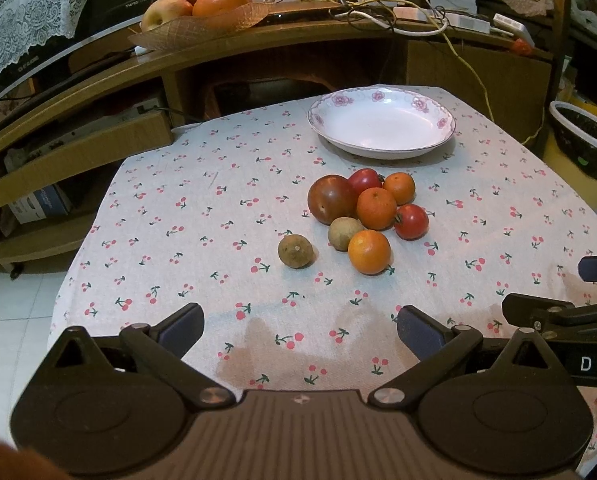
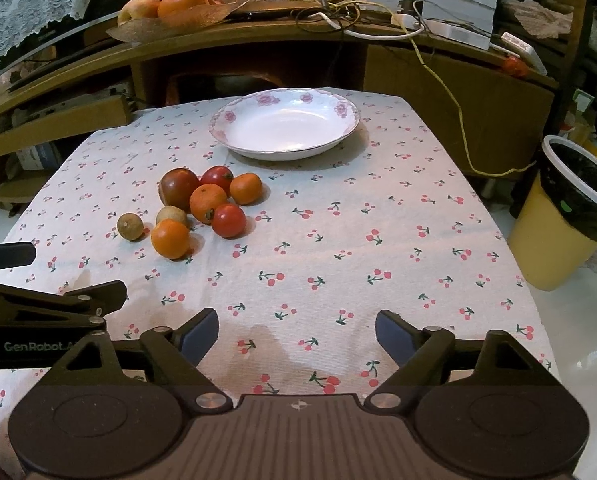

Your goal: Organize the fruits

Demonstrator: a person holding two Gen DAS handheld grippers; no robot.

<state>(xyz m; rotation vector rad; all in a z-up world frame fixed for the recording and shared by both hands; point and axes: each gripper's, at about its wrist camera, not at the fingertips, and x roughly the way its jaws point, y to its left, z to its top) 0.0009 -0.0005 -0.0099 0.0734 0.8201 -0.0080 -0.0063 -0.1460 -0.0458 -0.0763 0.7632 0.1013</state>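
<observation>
A heap of fruit lies on the cherry-print tablecloth (image 1: 202,216): a big dark red tomato (image 1: 332,199), two small red tomatoes (image 1: 411,221) (image 1: 365,181), three oranges (image 1: 369,251) (image 1: 376,208) (image 1: 399,188), and two brown-green round fruits (image 1: 295,251) (image 1: 345,233). Behind them stands an empty white plate with pink flowers (image 1: 381,123) (image 2: 284,123). My left gripper (image 1: 300,330) is open, short of the heap near the table's front edge. My right gripper (image 2: 297,338) is open too, with the heap (image 2: 206,204) ahead to its left. Neither holds anything.
A wooden shelf unit (image 1: 258,40) runs behind the table, with a tray of oranges and an apple (image 1: 194,0) and tangled cables (image 2: 338,12) on top. A yellow bin with a black liner (image 2: 570,216) stands right of the table. White floor tiles lie to the left.
</observation>
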